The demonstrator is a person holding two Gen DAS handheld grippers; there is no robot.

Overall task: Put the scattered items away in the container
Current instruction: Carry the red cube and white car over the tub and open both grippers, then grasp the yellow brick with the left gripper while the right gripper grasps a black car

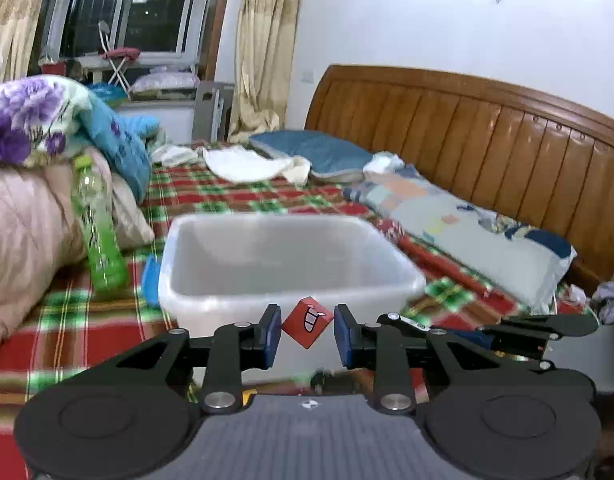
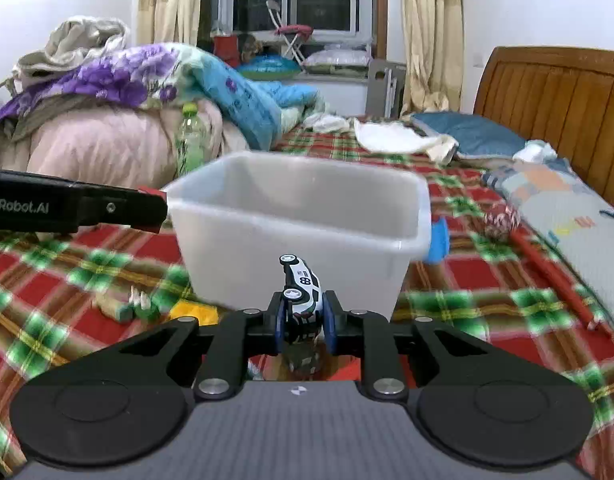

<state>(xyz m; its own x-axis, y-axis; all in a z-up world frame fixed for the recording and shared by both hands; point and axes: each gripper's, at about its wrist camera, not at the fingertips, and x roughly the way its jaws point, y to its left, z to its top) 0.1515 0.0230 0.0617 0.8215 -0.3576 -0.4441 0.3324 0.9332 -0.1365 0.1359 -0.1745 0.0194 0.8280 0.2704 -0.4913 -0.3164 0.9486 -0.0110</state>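
A translucent white plastic bin (image 1: 283, 264) stands on the plaid bedspread; it also shows in the right wrist view (image 2: 307, 216). My left gripper (image 1: 307, 330) is shut on a red cube (image 1: 307, 322) with a cartoon mouth, held by its corners just before the bin's near wall. My right gripper (image 2: 305, 316) is shut on a small white and black toy car (image 2: 301, 288), nose up, in front of the bin. The left gripper's body (image 2: 75, 206) reaches in from the left of the right wrist view, beside the bin's rim.
A green bottle (image 1: 99, 232) leans on pink bedding left of the bin. A blue item (image 2: 439, 242) lies by the bin's right side. A red pencil (image 2: 555, 276), a patterned ball (image 2: 501, 220), a yellow piece (image 2: 197, 314) and small toys (image 2: 127, 306) lie on the bedspread. The wooden headboard (image 1: 487, 136) stands right.
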